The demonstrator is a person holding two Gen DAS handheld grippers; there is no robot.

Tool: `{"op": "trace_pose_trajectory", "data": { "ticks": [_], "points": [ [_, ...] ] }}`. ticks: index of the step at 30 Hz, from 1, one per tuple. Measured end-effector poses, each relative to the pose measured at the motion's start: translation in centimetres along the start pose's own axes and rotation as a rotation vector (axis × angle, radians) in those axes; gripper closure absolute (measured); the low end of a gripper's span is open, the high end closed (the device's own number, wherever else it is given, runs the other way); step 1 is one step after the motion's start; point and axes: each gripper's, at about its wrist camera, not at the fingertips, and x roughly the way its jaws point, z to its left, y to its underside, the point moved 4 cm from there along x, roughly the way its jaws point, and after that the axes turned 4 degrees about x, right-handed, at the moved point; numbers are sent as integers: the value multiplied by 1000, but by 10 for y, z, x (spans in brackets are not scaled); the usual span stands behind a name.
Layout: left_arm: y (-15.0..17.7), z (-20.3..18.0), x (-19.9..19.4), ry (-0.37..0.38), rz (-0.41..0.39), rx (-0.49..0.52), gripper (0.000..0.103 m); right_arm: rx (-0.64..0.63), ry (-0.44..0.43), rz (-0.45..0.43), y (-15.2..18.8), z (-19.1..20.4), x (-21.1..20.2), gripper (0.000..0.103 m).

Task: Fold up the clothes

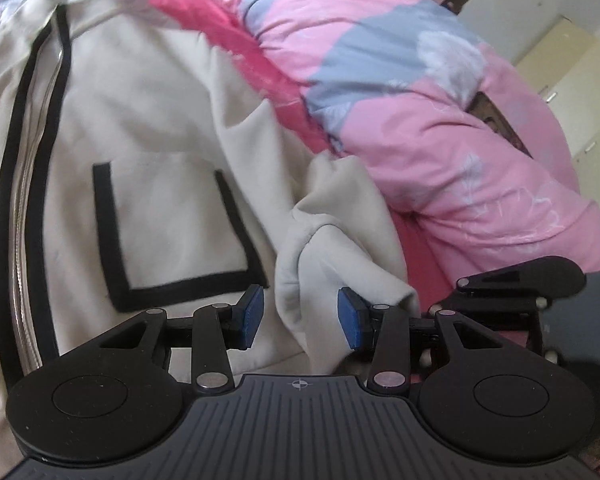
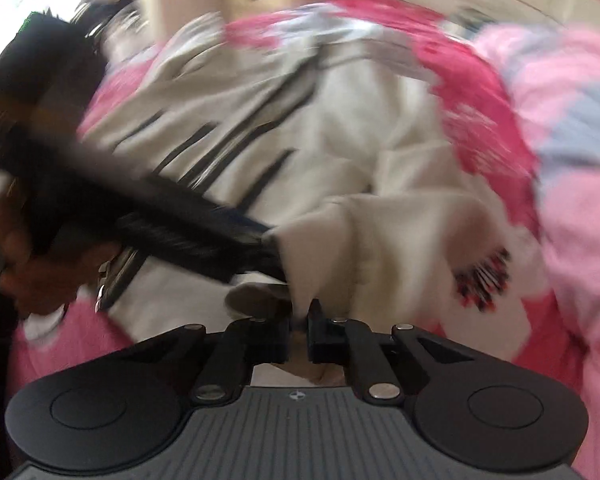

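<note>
Cream jacket (image 1: 148,128) spread on bed, zipper (image 1: 24,240) running bottom-left to upper-left; left gripper (image 1: 300,316) spread wide around sleeve (image 1: 340,248); right gripper (image 2: 299,330) clenched on cream fabric

Home bedroom: bed with bright pink sheet (image 1: 424,252), rumpled pink-and-grey duvet (image 1: 380,60) piled on it, pale wooden cabinets (image 1: 556,60) along white wall, cream jacket (image 1: 148,120) spread on bed

Black gripper (image 1: 300,316) linkages w/ silver rivets, blue pads (image 1: 252,316).
</note>
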Motion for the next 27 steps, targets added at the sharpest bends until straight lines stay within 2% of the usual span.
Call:
{"op": "trace_pose_trajectory", "data": {
  "ticks": [2,4,6,8,12,14,16,18,20,22,23,25,26,27],
  "points": [
    [-4,-3,-8,22,-46,-24,62,175,16,-61,2,-30,-24,95],
    [-5,3,-13,54,-88,-91,62,452,-6,-139,16,-73,-55,95],
    [1,9,-11,28,-67,-107,62,757,-37,-217,48,-115,-87,95],
    [7,16,-8,1,-44,-121,62,1007,-51,-263,88,-144,-107,95],
    [21,28,-3,-54,1,-150,62,1436,-113,-178,174,-166,-98,94],
    [27,35,-1,-81,24,-164,62,1557,-114,-90,204,-165,-85,91],
    [30,37,-2,-103,29,-166,62,1521,-66,-27,215,-160,-83,90],
    [29,39,-2,-122,29,-165,62,1403,-4,1,213,-154,-92,80],
    [28,40,-1,-136,28,-160,62,1241,79,17,206,-145,-104,77],
    [28,41,1,-145,30,-160,62,1041,144,16,192,-133,-115,74],
    [28,42,2,-145,31,-162,62,915,160,9,182,-124,-118,65],
    [28,42,3,-145,31,-162,62,644,177,10,159,-101,-113,56],
    [28,41,4,-146,32,-157,62,508,184,13,148,-89,-109,47],
    [28,40,3,-146,33,-151,62,372,190,15,137,-77,-106,42]
  ]
}}
